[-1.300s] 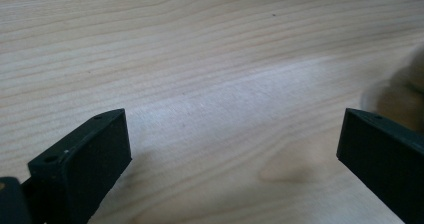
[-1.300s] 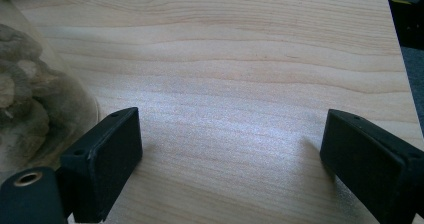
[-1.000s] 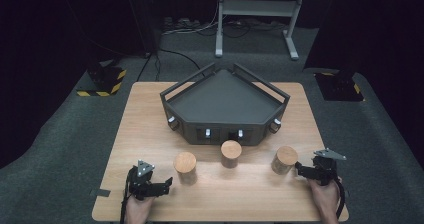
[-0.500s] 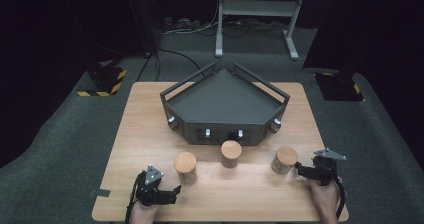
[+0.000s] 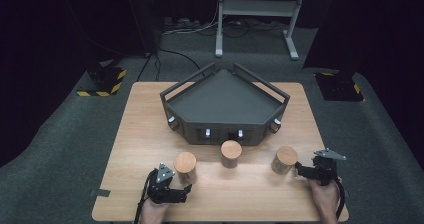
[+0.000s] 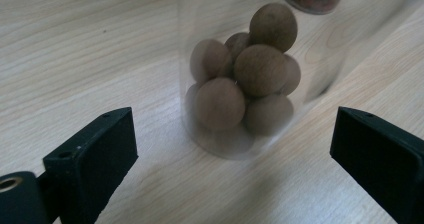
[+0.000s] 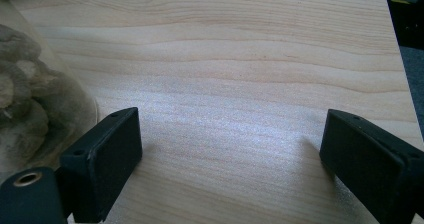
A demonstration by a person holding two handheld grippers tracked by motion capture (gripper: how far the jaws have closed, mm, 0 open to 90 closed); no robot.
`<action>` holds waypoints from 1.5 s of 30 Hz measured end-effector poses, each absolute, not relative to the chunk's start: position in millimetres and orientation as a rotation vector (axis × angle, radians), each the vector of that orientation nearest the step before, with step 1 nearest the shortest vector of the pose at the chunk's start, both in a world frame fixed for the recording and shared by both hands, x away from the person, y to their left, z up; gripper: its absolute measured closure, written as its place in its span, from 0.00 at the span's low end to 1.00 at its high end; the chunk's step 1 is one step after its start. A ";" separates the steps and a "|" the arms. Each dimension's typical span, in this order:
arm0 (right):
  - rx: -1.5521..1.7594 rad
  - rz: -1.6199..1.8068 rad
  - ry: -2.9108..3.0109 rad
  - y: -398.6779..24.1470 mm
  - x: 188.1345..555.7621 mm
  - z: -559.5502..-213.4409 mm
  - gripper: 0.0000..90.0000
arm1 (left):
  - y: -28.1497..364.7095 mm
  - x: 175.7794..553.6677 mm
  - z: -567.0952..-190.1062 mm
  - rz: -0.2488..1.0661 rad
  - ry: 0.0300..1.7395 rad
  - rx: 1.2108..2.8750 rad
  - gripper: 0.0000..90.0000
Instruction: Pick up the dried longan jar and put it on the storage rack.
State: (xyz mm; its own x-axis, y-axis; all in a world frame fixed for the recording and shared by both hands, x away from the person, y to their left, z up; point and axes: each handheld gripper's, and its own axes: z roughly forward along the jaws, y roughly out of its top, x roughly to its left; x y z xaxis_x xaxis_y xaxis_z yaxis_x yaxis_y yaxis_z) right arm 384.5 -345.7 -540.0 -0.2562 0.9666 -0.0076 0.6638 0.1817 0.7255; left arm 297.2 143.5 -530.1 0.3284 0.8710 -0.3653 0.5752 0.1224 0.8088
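We bring our left gripper point(image 5: 183, 193) to the jar of brown balls point(image 6: 240, 84) at 7 o'clock on the desk point(image 5: 150, 134); its fingers point(image 6: 95, 159) have just been closing but grasp nothing yet. Right gripper point(image 5: 299, 170) waits released. Grasping remains.

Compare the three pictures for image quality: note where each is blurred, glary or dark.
High view: the wooden table is evenly lit, the room behind dark. Left gripper view: the clear jar of brown balls is smeared by motion blur. Right gripper view: a pale sheen lies on the wood, and the jar at the edge is soft.
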 end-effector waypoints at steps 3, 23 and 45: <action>1.527 0.849 1.992 -345.7 384.5 -540.0 0.10 | 140.2 299.2 -528.5 0.365 1.347 1.531 0.08; 1.528 0.848 1.990 -345.6 384.4 -540.0 0.10 | 122.0 313.8 -521.8 0.403 1.310 1.471 0.18; 1.528 0.848 1.990 -345.6 384.4 -540.1 0.10 | 118.2 314.3 -522.5 0.456 1.300 1.482 0.27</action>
